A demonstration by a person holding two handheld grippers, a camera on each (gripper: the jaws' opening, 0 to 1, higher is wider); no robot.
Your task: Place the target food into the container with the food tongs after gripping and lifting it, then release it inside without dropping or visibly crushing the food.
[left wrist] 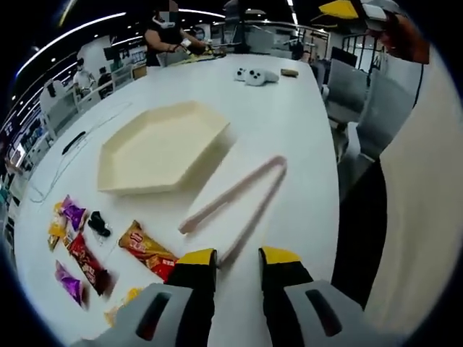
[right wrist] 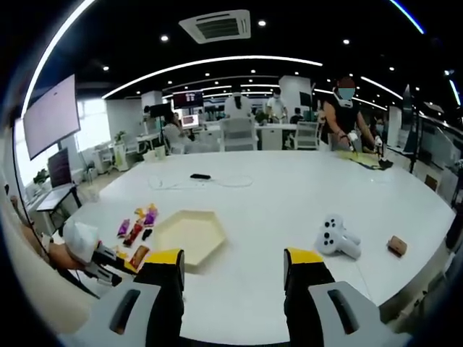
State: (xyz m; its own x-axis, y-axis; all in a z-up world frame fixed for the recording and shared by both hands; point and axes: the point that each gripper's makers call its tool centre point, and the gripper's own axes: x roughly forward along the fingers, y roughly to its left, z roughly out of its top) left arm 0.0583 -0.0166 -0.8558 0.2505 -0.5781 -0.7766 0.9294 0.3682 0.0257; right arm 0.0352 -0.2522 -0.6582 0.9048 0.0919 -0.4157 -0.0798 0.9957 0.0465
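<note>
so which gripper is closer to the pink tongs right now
Left. The left gripper hovers just short of the pink tongs, jaws open; the right gripper is farther back, over the table edge.

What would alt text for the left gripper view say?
Pale pink food tongs lie on a white table beside an empty cream hexagonal tray. Wrapped snacks sit nearby, and the open yellow-tipped left gripper hovers close to the tongs.

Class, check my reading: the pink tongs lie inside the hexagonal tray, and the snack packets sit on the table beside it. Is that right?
Not quite. The left gripper view shows the pink tongs lying on the white table next to the hexagonal tray, not inside it; the tray holds nothing. The snack packets do sit on the table beside the tray.
</note>
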